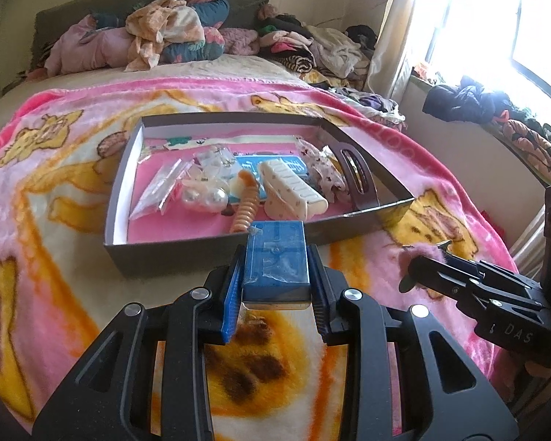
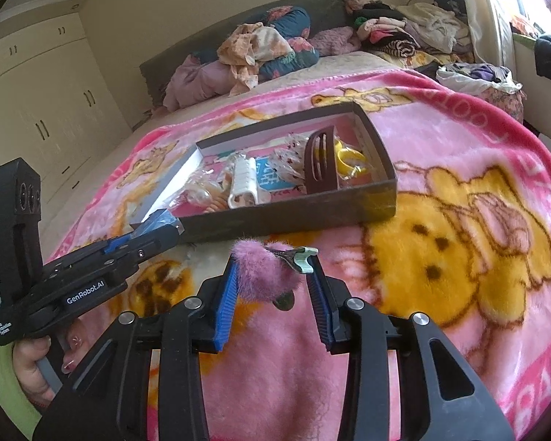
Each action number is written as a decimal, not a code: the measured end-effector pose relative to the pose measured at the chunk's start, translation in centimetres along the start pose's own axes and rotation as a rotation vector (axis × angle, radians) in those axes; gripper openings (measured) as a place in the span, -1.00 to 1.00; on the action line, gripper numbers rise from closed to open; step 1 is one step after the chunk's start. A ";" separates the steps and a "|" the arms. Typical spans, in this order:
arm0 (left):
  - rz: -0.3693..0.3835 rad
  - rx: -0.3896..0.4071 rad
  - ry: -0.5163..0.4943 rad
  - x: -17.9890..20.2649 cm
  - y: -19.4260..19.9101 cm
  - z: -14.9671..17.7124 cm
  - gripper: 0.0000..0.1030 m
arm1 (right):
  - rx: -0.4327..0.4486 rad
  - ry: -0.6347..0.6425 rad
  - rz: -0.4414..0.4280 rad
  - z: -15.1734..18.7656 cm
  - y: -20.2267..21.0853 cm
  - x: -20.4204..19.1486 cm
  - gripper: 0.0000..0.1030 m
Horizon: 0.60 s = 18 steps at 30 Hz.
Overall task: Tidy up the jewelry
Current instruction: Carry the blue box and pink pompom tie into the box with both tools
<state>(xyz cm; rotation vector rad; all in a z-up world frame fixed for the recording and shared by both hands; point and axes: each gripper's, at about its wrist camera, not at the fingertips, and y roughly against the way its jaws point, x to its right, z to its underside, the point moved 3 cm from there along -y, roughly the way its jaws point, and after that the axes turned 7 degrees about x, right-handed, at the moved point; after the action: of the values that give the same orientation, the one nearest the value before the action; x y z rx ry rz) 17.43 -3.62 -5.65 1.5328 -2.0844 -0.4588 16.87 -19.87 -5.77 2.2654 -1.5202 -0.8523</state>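
Left gripper (image 1: 275,275) clamps blue case (image 1: 275,264); right gripper (image 2: 273,275) clamps pink pom-pom clip (image 2: 264,272).
Both near the box (image 1: 367,217) front wall; next, likely carry over and drop inside.

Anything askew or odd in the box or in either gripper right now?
One thing: the pink fluffy hair clip sits skewed in the right gripper, its metal clasp end poking sideways past the right pad. The blue rectangular case sits square in the left gripper. The shallow grey cardboard box is cluttered, nothing spilled.
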 end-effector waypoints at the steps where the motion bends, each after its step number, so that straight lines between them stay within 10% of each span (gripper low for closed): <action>1: 0.000 0.002 0.002 -0.1 0.0 -0.1 -0.53 | 0.002 0.003 0.000 -0.2 -0.1 -0.1 -0.32; 18: -0.005 0.053 0.028 -1.2 -1.0 -3.7 -0.53 | 0.047 0.044 0.044 -4.0 -1.2 0.2 -0.32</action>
<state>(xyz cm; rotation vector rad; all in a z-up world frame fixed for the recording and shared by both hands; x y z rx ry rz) 20.63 -2.72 -3.41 1.5654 -2.0877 -0.3846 20.26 -19.92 -3.32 2.2596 -1.5804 -0.7578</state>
